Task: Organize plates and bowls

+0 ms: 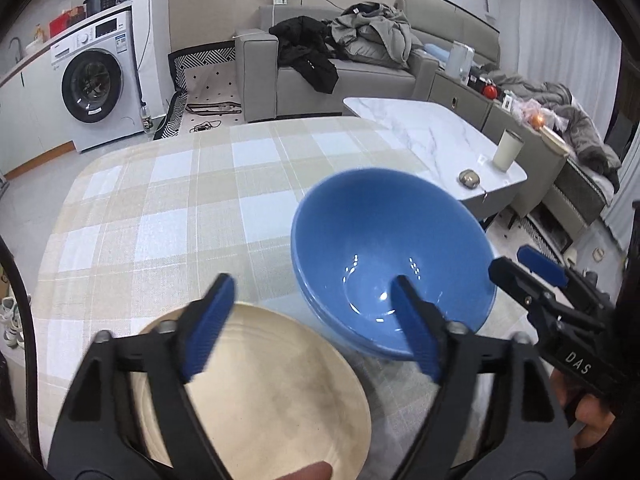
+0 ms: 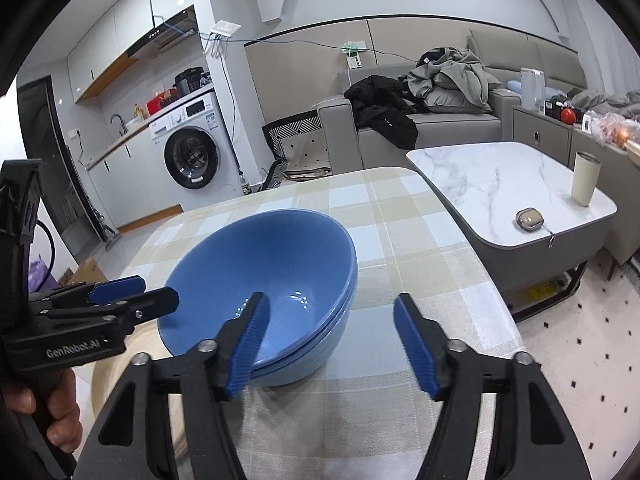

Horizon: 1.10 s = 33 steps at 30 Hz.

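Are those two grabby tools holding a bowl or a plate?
Neither. The left tool gapes above the round beige plate; the right tool gapes beside the stacked blue bowls.

Grey sofa (image 2: 420, 128), washing machine (image 2: 192, 152), marble table (image 2: 500, 184).

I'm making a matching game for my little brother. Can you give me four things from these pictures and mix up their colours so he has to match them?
Things:
1. stacked bowls
2. plate
3. tumbler
4. jacket on the sofa

Colours:
A. black
B. cream white, with a dark rim
C. blue
D. beige

Right pairs: 1-C, 2-D, 3-B, 4-A
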### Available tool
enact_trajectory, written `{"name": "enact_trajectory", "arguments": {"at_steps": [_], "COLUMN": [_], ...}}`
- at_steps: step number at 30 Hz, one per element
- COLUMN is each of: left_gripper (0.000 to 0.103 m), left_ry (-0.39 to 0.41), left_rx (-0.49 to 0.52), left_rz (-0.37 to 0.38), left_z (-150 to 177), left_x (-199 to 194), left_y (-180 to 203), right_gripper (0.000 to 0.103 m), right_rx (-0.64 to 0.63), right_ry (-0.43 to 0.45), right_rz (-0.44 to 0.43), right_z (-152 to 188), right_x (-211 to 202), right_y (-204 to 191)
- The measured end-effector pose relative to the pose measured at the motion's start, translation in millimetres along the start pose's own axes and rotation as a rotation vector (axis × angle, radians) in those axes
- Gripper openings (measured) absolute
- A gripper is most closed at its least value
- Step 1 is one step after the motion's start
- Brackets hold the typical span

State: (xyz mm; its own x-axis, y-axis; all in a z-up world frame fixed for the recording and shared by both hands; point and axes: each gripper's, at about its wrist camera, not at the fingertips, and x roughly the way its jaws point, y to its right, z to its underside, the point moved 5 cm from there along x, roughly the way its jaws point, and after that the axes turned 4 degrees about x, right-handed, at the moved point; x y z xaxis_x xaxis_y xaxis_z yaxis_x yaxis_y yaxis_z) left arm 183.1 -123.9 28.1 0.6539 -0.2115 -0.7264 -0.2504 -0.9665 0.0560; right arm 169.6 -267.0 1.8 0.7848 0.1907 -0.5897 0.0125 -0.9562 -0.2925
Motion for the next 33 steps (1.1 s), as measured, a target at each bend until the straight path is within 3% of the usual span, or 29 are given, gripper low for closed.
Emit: {"name": "enact_trajectory", "arguments": {"at_steps": [3,5,9,21,23,25,33], "left_gripper": [0.088,0.102,0.102,0.101,0.098,0.088,0.060], "left_ry": [-0.009,-0.014,-0.027,-0.076,-0.078,-0.086,-0.096], "left_rx": [-0.017,-0.028,-0.066,-0.202,-0.207,-0.202,-0.178], "left_rz": [0.011,0.024,0.042,0.070,0.085,0.096,0.123], "left_z": [-4.4,-6.0,-5.6,0.6,0.4,0.3,-0.1], "left_x": [2.4,7.4,18.6,60.6,64.4,67.0,74.5], "left_y": [-5.0,-6.5,-11.6,-33.6,-34.4,-33.5,-27.4], "right_gripper": [0.083,0.086,0.097,0.097,0.093,0.084,0.075], "right_rx": [0.027,0.051,0.081,0.223,0.244,0.256,0.300], "right_ry": [-0.003,-0.005,-0.023,-0.020,-0.026,-0.039,-0.062], "right_rz": [-0.012,-0.019,-0.030,-0.139,-0.166,-0.177,-0.265], "right_z": [0.0,0.2,4.0,14.2,15.6,16.7,18.0], "right_x": [0.6,2.9,10.4,27.6,30.2,33.5,35.6], "right_y": [6.3,11.1,16.3,24.6,25.9,27.9,30.9]}}
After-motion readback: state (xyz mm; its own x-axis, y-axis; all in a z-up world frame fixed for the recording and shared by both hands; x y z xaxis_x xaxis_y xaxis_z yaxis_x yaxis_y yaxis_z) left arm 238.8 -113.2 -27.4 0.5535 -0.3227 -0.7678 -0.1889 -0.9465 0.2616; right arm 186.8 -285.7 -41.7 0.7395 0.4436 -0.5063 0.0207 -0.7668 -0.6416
